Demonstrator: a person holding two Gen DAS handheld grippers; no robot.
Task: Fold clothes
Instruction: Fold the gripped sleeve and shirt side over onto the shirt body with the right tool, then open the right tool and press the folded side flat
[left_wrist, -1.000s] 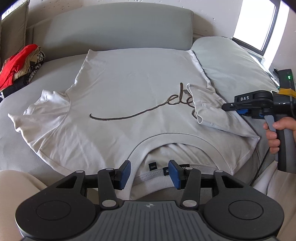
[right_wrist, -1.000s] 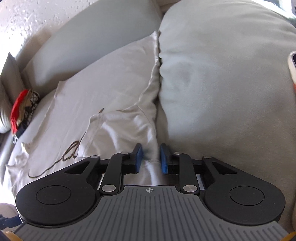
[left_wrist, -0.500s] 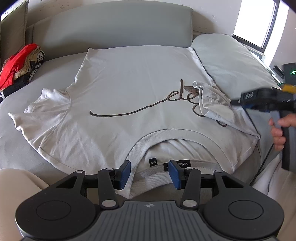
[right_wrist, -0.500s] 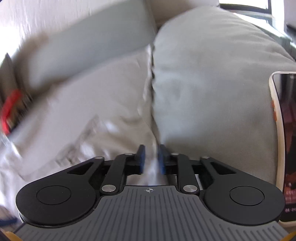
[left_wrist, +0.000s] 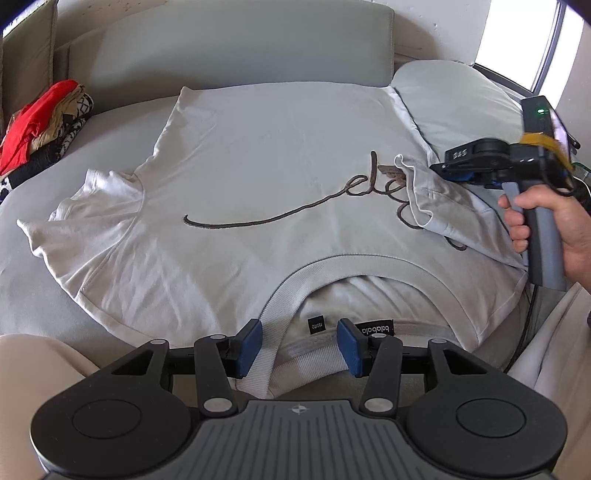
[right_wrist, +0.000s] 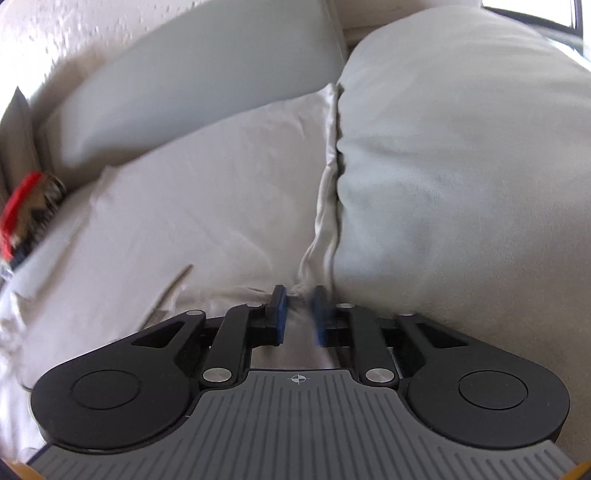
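The pale grey cotton T-shirt with a dark looping script across the chest (left_wrist: 258, 177) lies spread front-up on the grey sofa seat (left_wrist: 122, 129), collar nearest the left wrist camera, hem against the backrest. It looks light, limp and easily creased, so it should drape from any pinch point; hems, sleeve cuffs and the ribbed neckband look like the firmest places to take hold. The left gripper (left_wrist: 300, 343) has its blue pads spread wide, straddling the neckband and gripping nothing. The right gripper (left_wrist: 456, 170) sits at the shirt's right side, where the sleeve is turned in over the print. In the right wrist view its pads stand a narrow way apart with a gathered ridge of cloth between them, but blur leaves it unclear whether they pinch it. That side seam is wedged against the grey pillow (left_wrist: 450, 99), hiding its edge. The script's end is covered by the sleeve. A red and patterned pile of clothes (left_wrist: 44, 122) sits well apart at the left
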